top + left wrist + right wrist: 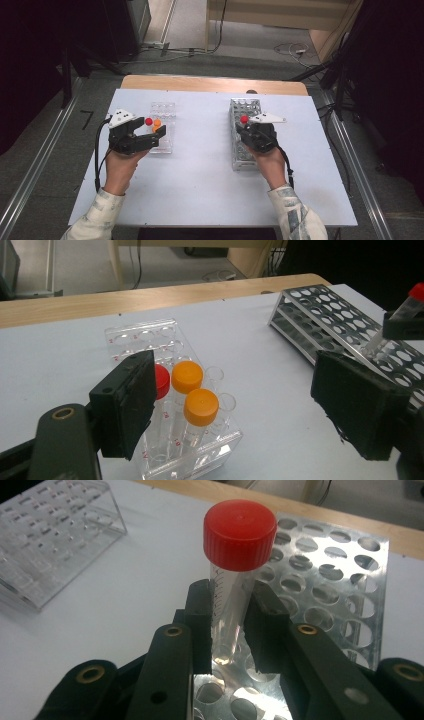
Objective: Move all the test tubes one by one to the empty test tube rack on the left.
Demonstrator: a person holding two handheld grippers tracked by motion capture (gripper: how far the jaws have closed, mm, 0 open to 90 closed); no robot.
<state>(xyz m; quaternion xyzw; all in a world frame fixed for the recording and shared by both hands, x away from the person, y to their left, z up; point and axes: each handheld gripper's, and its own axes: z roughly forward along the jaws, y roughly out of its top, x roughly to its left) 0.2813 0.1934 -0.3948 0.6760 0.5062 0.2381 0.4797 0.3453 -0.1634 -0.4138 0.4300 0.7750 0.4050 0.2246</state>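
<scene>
Tube (231, 605) with red cap clamped upright in right gripper (231, 630) over metal rack (330, 575), long axis near vertical, tip just above holes; left gripper (240, 410) open, idle.

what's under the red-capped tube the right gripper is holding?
Directly beneath the clear red-capped plastic tube is the perforated metal tube rack, seen through its open holes. The right gripper is shut on the tube; its black pads cover its sides.

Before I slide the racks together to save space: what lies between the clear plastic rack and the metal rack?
Nothing: in the high view, bare table separates the clear plastic rack from the metal rack.
</scene>
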